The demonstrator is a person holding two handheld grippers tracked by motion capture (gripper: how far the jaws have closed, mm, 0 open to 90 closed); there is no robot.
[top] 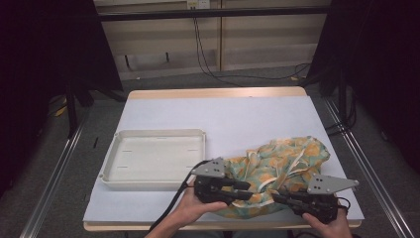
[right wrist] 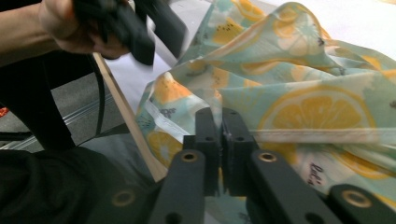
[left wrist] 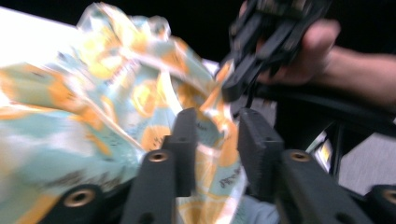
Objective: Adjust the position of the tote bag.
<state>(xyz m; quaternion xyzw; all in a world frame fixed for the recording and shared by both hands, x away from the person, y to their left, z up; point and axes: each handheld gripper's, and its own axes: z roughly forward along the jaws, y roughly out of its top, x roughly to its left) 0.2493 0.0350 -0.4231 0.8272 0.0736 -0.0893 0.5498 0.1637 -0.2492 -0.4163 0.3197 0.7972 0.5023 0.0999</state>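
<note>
A crumpled cloth [top: 287, 158] printed with orange lemon slices on pale green lies at the table's front right. My left gripper [top: 247, 191] is at the cloth's near-left edge. In the left gripper view its jaws [left wrist: 217, 126] stand apart, with a fold of the cloth [left wrist: 93, 102] in the gap and the pads not pressing on it. My right gripper [top: 275, 196] is at the front edge of the cloth. In the right gripper view its jaws [right wrist: 220, 114] are pinched together on the hemmed edge of the cloth [right wrist: 303, 70].
A shallow white tray [top: 158, 132] sits left of centre on the white-covered table [top: 223, 114]. The wooden front edge of the table [right wrist: 126, 116] runs just below the cloth. Dark curtains hang on both sides, and cables lie on the floor behind the table.
</note>
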